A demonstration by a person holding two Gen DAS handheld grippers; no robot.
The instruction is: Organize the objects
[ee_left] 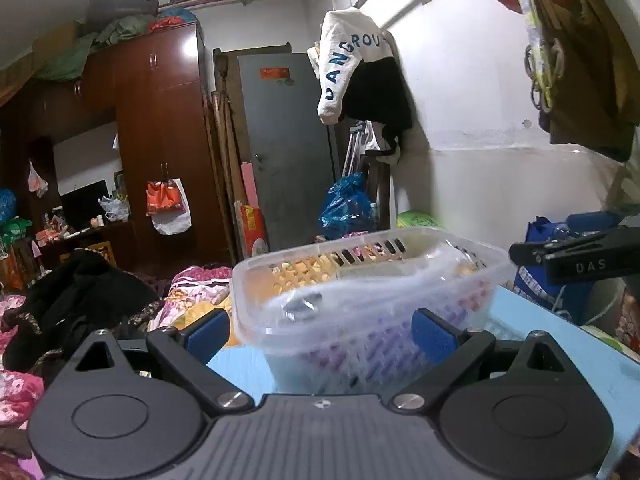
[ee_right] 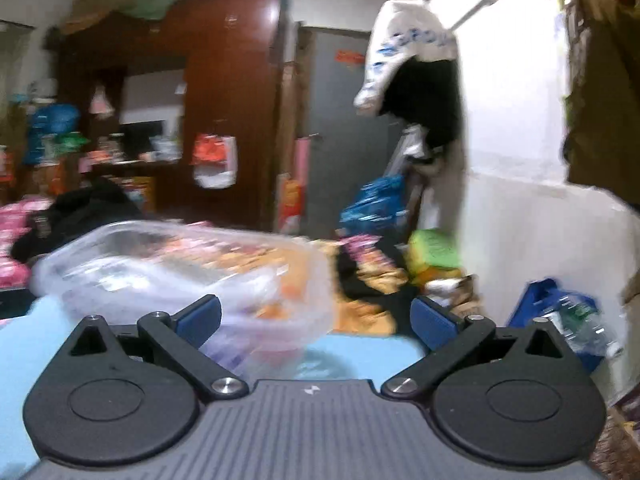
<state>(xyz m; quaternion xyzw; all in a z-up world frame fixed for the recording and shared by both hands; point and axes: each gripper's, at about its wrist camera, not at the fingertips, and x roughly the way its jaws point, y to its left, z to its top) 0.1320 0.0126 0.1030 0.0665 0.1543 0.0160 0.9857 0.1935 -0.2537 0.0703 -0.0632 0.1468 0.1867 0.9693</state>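
Observation:
A clear plastic slotted basket (ee_left: 360, 280) stands on a light blue table (ee_left: 560, 344). It holds a clear bag or wrapper and a small metal piece (ee_left: 302, 306). My left gripper (ee_left: 320, 330) is open and empty, its blue pads on either side of the basket's near end, apart from it. The right gripper's finger (ee_left: 576, 258) shows at the right edge of the left wrist view, beside the basket's far right corner. In the blurred right wrist view the basket (ee_right: 180, 272) sits ahead and left. My right gripper (ee_right: 316, 322) is open and empty.
A bed with floral bedding and black clothes (ee_left: 72, 300) lies left of the table. A blue bag (ee_left: 556, 276) with plastic bottles (ee_right: 580, 320) stands to the right. A white wall (ee_left: 500, 180), a grey door (ee_left: 288, 152) and a brown wardrobe (ee_left: 160, 120) are behind.

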